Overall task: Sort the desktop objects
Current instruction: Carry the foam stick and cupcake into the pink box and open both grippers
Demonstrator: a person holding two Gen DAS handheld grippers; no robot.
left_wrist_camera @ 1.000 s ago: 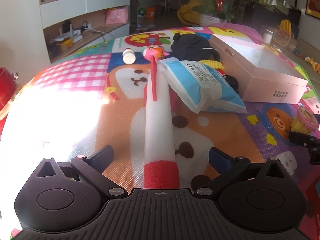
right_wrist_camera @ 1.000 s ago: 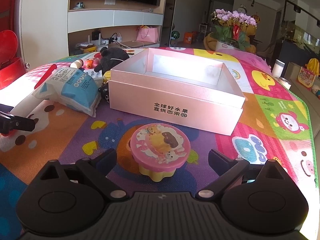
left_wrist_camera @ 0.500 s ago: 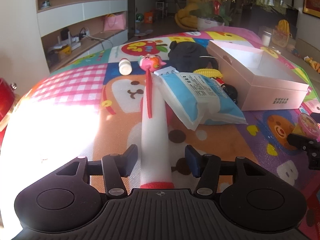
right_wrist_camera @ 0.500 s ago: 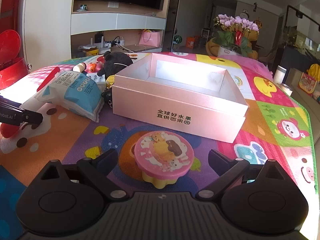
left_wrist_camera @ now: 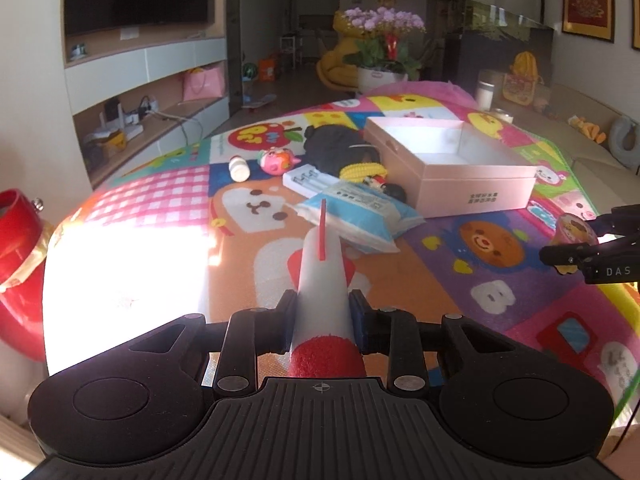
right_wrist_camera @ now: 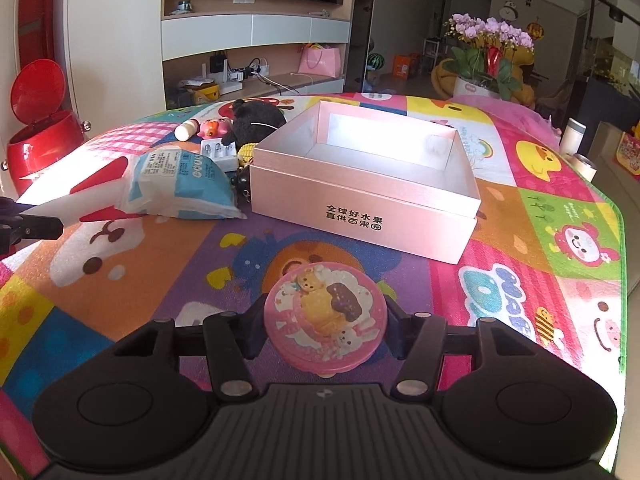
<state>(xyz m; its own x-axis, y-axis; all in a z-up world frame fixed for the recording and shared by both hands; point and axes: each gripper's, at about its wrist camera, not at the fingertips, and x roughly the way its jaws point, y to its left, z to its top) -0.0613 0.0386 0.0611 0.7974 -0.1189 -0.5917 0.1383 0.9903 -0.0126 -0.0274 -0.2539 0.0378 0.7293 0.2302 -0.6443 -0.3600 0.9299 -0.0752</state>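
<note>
My left gripper (left_wrist_camera: 322,316) is shut on a white foam rocket toy (left_wrist_camera: 320,276) with a red tail and fin. The toy hangs nose-forward above the cartoon play mat (left_wrist_camera: 256,280). In the right wrist view the same toy (right_wrist_camera: 92,196) pokes in from the left edge. The jaws of my right gripper (right_wrist_camera: 326,332) are closing. Their pads press both sides of a round yellow cup with a pink cartoon lid (right_wrist_camera: 326,320), also visible at the right of the left wrist view (left_wrist_camera: 576,232). An open pink box (right_wrist_camera: 360,216) stands just beyond.
A blue wipes pack (left_wrist_camera: 360,216), a white case (left_wrist_camera: 308,180), toy corn (left_wrist_camera: 362,169), a black plush (left_wrist_camera: 340,148), a pink toy (left_wrist_camera: 276,159) and a small white bottle (left_wrist_camera: 239,168) lie left of the box. A red bin (right_wrist_camera: 36,128) stands off the mat's left side.
My left jaws went from wide open to shut on the foam rocket and lifted it off the mat. My right jaws narrowed onto the pink-lidded cup, and that view rose slightly.
</note>
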